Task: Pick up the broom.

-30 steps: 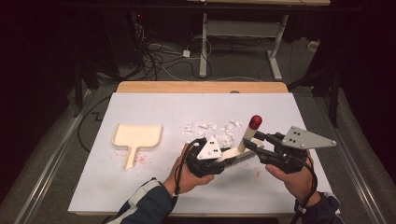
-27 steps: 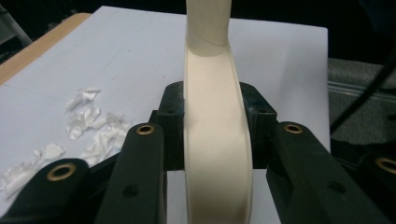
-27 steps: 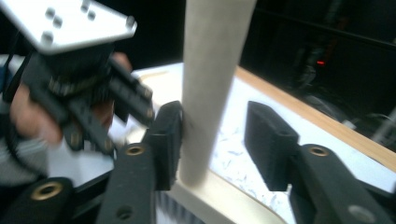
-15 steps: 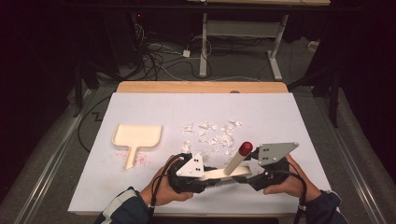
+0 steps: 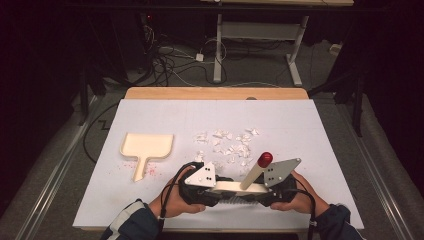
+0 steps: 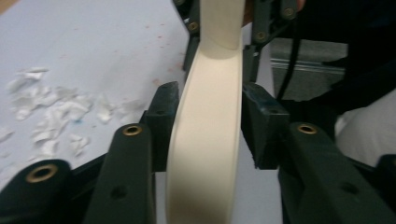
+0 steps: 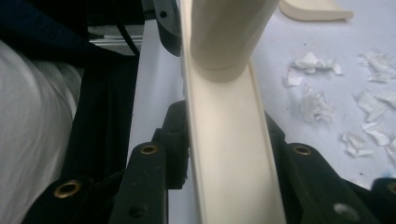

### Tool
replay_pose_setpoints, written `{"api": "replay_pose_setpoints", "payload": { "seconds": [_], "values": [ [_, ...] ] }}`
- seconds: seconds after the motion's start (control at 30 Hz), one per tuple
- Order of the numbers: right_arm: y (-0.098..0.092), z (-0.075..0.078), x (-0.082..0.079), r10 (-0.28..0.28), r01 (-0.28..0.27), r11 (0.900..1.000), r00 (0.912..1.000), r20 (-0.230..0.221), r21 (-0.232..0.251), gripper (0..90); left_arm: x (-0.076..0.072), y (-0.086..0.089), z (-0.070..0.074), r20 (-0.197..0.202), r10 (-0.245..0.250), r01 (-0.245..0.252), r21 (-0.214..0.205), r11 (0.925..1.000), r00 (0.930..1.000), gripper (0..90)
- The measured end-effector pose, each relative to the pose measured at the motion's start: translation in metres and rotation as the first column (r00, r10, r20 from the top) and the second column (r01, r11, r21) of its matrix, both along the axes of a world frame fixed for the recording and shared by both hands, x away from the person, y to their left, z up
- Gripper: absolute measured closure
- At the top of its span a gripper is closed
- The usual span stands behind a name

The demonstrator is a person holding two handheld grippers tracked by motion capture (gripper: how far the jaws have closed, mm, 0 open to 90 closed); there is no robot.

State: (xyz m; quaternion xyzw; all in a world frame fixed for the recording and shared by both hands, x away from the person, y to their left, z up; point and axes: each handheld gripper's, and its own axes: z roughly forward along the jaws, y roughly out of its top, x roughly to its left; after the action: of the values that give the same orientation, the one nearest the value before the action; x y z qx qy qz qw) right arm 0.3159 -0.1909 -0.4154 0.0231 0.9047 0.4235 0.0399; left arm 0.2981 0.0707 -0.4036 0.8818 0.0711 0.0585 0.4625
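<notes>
Cream brush (image 5: 239,187), lower centre: head gripped at one end by the right claw (image 5: 265,192); left claw (image 5: 212,190) jaws just eased, flanking it. Dustpan (image 5: 146,148) lies at left.

Both grippers, left gripper (image 5: 220,192) and right gripper (image 5: 260,192), are black with brass-ringed screw holes, grey three-cornered plates dotted with black holes, and black trailing cables. The person's sleeves are dark blue, the left one white-striped.
</notes>
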Motion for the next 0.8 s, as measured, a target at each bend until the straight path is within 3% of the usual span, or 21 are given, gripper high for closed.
{"api": "replay_pose_setpoints", "payload": {
  "seconds": [0.07,0.17,0.23,0.3,0.43,0.5,0.53,0.6,0.67,0.7,0.73,0.8],
  "values": [
    [0.0,0.002,-0.001,-0.017,0.017,0.9998,0.9997,0.02,-0.005,67.4,-0.001,0.004,0.002,0.017,0.04,-0.04,-0.002,0.9992,0.999,53.4],
    [-0.003,0.004,0.0,-0.052,0.052,0.9987,0.9981,0.032,0.002,67.8,-0.003,0.016,0.009,0.055,0.124,-0.123,-0.01,0.9923,0.9908,40.5],
    [-0.007,0.006,0.002,-0.087,0.087,0.9962,0.9954,0.039,0.004,67.9,-0.005,0.026,0.013,0.1,0.186,-0.185,-0.022,0.9825,0.9775,34.2],
    [-0.012,0.007,0.005,-0.113,0.112,0.9936,0.9925,0.047,0.008,68.0,-0.007,0.04,0.015,0.119,0.246,-0.242,-0.051,0.9691,0.9619,28.9],
    [-0.02,0.011,0.011,-0.164,0.163,0.9862,0.9848,0.056,0.031,68.0,-0.012,0.069,0.009,0.205,0.382,-0.381,-0.049,0.9234,0.9009,22.8],
    [-0.022,0.013,0.014,-0.188,0.186,0.9817,0.9803,0.06,0.041,68.0,-0.014,0.084,0.002,0.233,0.447,-0.451,-0.04,0.8918,0.8638,21.8],
    [-0.023,0.013,0.015,-0.197,0.194,0.98,0.9785,0.061,0.044,68.0,-0.015,0.092,-0.002,0.231,0.468,-0.473,-0.037,0.8804,0.8531,21.8],
    [-0.024,0.014,0.016,-0.217,0.214,0.9757,0.9737,0.069,0.047,68.1,-0.017,0.106,-0.012,0.249,0.519,-0.531,-0.025,0.8472,0.8174,20.9],
    [-0.025,0.015,0.017,-0.232,0.229,0.9724,0.9693,0.081,0.045,68.1,-0.019,0.119,-0.021,0.237,0.547,-0.562,-0.008,0.8271,0.8026,20.9],
    [-0.026,0.015,0.018,-0.241,0.237,0.9699,0.967,0.082,0.053,68.1,-0.02,0.124,-0.025,0.25,0.565,-0.585,0.005,0.8112,0.7862,20.9],
    [-0.026,0.016,0.019,-0.249,0.245,0.9679,0.9649,0.084,0.056,68.1,-0.022,0.13,-0.03,0.251,0.577,-0.599,0.017,0.8002,0.7773,20.8],
    [-0.028,0.016,0.02,-0.265,0.26,0.9636,0.9607,0.084,0.064,68.1,-0.025,0.14,-0.038,0.229,0.599,-0.62,0.031,0.7838,0.7677,20.8]
  ]
}}
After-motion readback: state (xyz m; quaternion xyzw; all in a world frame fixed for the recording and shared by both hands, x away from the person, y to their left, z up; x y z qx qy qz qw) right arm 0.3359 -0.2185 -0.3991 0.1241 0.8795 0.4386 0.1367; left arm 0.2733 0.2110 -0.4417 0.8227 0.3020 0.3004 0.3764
